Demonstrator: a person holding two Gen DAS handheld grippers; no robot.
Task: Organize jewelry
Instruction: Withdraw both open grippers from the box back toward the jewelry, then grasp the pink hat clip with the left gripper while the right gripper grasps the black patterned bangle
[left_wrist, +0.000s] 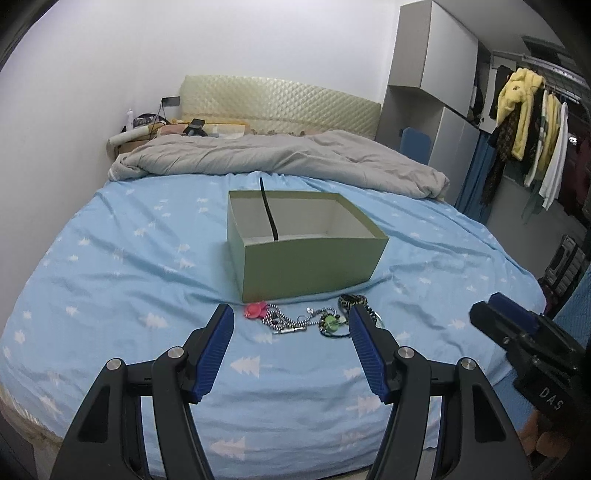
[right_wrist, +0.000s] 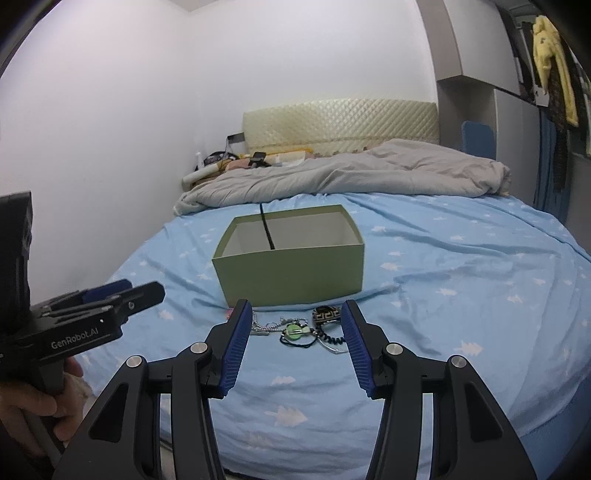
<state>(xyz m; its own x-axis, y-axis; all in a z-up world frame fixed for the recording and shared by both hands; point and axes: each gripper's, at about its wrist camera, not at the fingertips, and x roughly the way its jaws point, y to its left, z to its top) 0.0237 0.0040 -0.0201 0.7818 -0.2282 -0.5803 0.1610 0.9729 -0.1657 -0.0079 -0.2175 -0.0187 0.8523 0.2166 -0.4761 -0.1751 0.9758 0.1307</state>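
Blue sheet: light blue cotton bed sheet with white tree prints (left_wrist: 110, 258), creased, covering the near part of the bed.
Box: open olive-green cardboard box with white inside (left_wrist: 306, 266), standing on the sheet mid-bed; a black strap (left_wrist: 267, 214) runs from its far rim down inside.
Jewelry: small tangled heap on the sheet just before the box's near wall, apart from it.
Heap, left end: round pink-red charm (left_wrist: 254, 309).
Heap, middle: silver bead chain (left_wrist: 284, 323), then a green round pendant on dark cord (right_wrist: 295, 332).
Heap, right end: black-and-gold patterned band (right_wrist: 327, 314) and a dark coiled cord (right_wrist: 330, 338).
Left gripper: black two-finger gripper with blue ribbed pads (left_wrist: 291, 325), jaws spread wide, nothing between the pads; heap lies beyond the tips. A hand (right_wrist: 33, 406) holds its handle in the right view.
Right gripper: same build (right_wrist: 295, 325), jaws parted a little narrower, nothing gripped; heap lies beyond its tips too.
Far end: rumpled grey quilt (left_wrist: 277, 155) below a cream quilted headboard (left_wrist: 280, 103).
Right side: grey cabinets (left_wrist: 439, 51); yellow garments on a rail (left_wrist: 521, 107).
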